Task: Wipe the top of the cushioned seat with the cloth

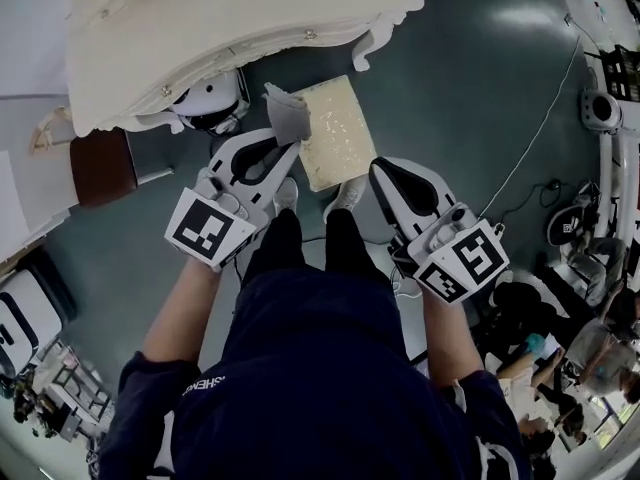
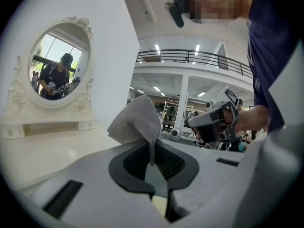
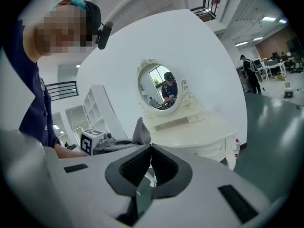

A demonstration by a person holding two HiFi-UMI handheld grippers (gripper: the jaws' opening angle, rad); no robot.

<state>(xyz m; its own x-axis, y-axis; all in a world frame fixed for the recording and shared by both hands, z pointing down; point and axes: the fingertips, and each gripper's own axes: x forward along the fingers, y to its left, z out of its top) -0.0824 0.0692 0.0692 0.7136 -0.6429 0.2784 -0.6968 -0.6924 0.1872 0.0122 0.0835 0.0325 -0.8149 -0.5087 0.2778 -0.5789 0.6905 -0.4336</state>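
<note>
A grey cloth (image 1: 286,116) sticks up from the tips of my left gripper (image 1: 291,145), which is shut on its lower corner. The left gripper view shows the same cloth (image 2: 137,121) standing above the closed jaws. Below and just right of it on the floor sits the cream cushioned seat (image 1: 334,130), a flat rectangular pad. The cloth hangs over the seat's left edge, above it. My right gripper (image 1: 382,174) is shut on nothing, beside the seat's near right corner. In the right gripper view the cloth (image 3: 141,131) pokes up behind its jaws.
A cream dressing table (image 1: 200,28) with an oval mirror (image 3: 161,87) stands just beyond the seat. A white round machine (image 1: 213,100) sits under it, a brown panel (image 1: 100,164) to the left. Cables (image 1: 530,153) and equipment line the right side. My legs stand between the grippers.
</note>
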